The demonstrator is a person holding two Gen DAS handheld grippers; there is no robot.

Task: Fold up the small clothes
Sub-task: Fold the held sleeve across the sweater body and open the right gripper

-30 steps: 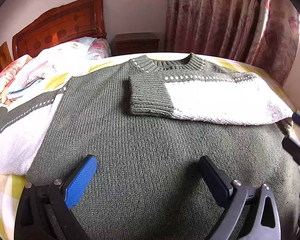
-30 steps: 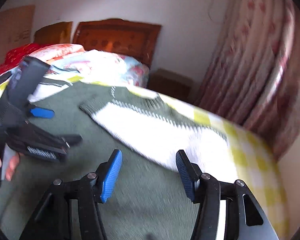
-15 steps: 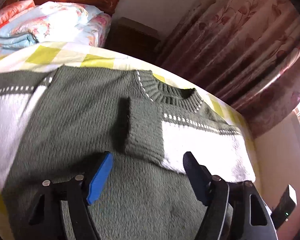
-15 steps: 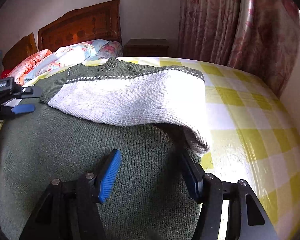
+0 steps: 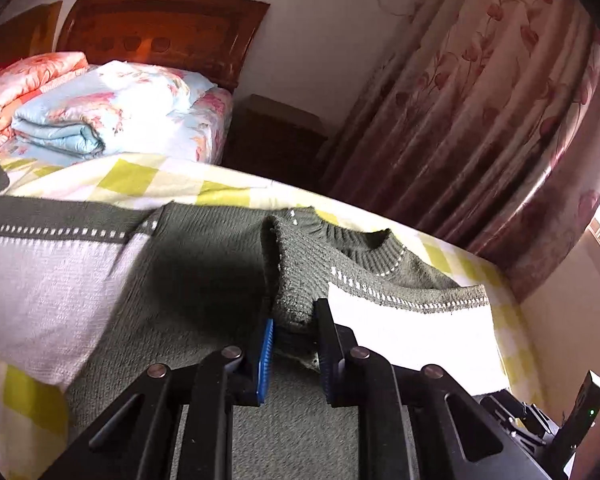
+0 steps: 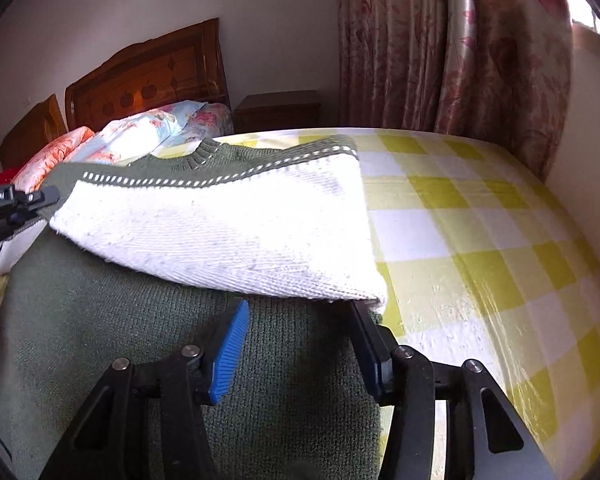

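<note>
Left gripper (image 5: 293, 344) – clamped on sweater cuff (image 5: 290, 280) | right gripper (image 6: 300, 344) – fingers apart

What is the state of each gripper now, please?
Left gripper: closed on the green cuff of the folded sleeve.
Right gripper: open, holding nothing, over the sweater by the sleeve's white part.

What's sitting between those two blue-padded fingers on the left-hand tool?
The left gripper pinches the green cuff of the sweater's folded sleeve, as the left wrist view shows.

Coarse matt knit sweater (image 6: 100, 320); glossy carved wood headboard (image 6: 148, 80).
</note>
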